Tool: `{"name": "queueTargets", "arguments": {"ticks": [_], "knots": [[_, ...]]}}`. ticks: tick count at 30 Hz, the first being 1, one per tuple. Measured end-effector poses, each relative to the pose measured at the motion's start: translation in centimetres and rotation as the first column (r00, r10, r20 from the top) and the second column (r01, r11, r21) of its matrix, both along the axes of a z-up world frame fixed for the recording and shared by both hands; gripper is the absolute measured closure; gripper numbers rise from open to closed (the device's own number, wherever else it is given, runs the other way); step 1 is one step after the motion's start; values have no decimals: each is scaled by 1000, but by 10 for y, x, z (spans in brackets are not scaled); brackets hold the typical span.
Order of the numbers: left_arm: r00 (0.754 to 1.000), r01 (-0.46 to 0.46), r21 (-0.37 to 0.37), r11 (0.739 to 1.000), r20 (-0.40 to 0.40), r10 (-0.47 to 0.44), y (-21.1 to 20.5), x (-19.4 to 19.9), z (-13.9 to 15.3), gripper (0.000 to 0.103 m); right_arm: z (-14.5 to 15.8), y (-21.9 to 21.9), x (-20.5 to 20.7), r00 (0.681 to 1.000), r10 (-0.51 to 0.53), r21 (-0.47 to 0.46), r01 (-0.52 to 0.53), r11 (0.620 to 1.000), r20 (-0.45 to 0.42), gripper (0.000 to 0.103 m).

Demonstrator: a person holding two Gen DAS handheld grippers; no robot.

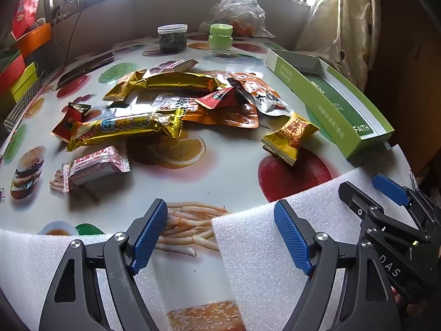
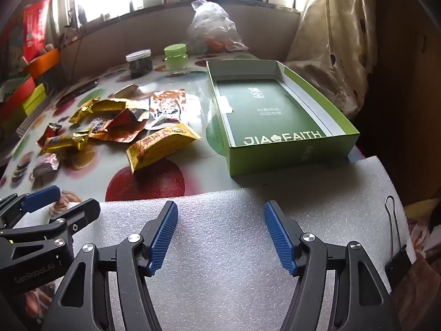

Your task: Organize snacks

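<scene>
Along the near edge of the table (image 1: 234, 182), you held both grippers over the white foam sheet (image 2: 220, 248), each tilted down toward the tabletop, and neither carried anything. Your left gripper (image 1: 220, 234) had its fingers spread wide with only the printed cloth and the foam between them; your right gripper (image 2: 220, 234) was likewise wide apart over bare foam. The snacks (image 1: 171, 102) lay heaped in the middle of the table, ahead of the left fingers and slightly toward the left edge, well apart from both grippers. The empty green box (image 2: 278, 115) sat by the right edge, straight ahead of your right gripper and near it, its long axis running from the near edge toward the far one. One yellow packet (image 1: 289, 138) lay apart from the heap, between it and the box, closer to the near edge than the rest; its long axis ran slantwise, from near-left to far-right in the right wrist view. By my reading, that packet was the easiest first pick: your right hand was nearer to it and to the box, while your left hand was better placed for the long gold bar (image 1: 124, 129) at the front of the heap, which lay roughly crosswise to your left fingers.
</scene>
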State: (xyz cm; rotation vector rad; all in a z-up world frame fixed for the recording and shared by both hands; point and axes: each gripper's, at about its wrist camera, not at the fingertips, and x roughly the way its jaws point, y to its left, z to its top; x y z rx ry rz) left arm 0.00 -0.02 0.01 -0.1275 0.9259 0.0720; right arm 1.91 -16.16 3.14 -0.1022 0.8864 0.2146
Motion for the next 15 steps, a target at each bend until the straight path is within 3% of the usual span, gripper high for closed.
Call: {"name": "queueTargets", "arguments": {"ticks": [15], "knots": [[1000, -1, -7, 1000, -1, 1, 0, -1, -1, 23, 0, 0, -2, 1000, -1, 1, 1, 1000, 6, 38]]}}
